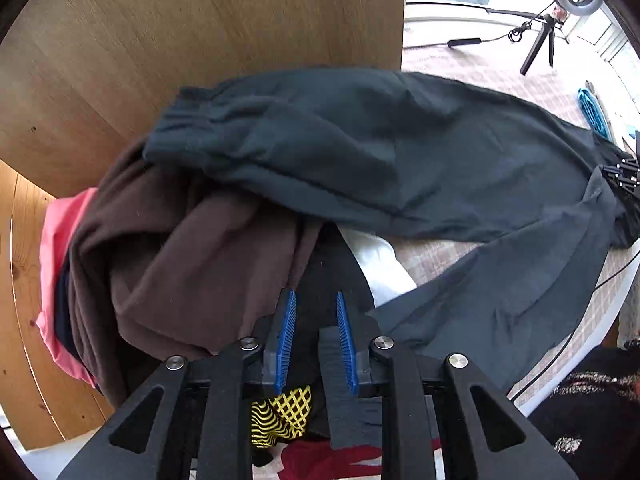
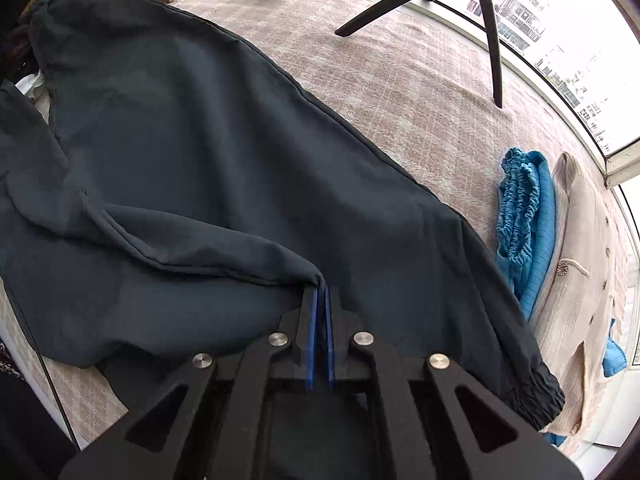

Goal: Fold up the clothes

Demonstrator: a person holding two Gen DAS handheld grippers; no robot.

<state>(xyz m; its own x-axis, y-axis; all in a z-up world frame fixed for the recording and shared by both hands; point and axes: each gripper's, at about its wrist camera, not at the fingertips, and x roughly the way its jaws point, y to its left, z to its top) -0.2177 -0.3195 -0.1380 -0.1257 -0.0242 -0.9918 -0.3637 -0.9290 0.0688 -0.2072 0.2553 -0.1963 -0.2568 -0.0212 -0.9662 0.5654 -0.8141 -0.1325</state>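
Observation:
Dark teal-black trousers [image 1: 360, 152] lie spread on the patterned table cover, waistband at the far left, legs running right; they fill the right wrist view [image 2: 200, 152]. My left gripper [image 1: 316, 308] is open and empty, hovering over a black garment [image 1: 332, 272] beside the pile. My right gripper [image 2: 321, 292] is shut on a fold of the trousers near one leg; it also shows at the far right in the left wrist view [image 1: 624, 176]. The elastic cuff [image 2: 548, 396] lies at the right.
A pile of clothes sits left: a brown garment [image 1: 192, 264], a pink one [image 1: 60, 232], a white one [image 1: 380, 264]. A wooden panel [image 1: 200, 40] stands behind. Folded blue [image 2: 524, 216] and beige [image 2: 576, 264] garments lie right. A tripod [image 2: 480, 8] stands near the window.

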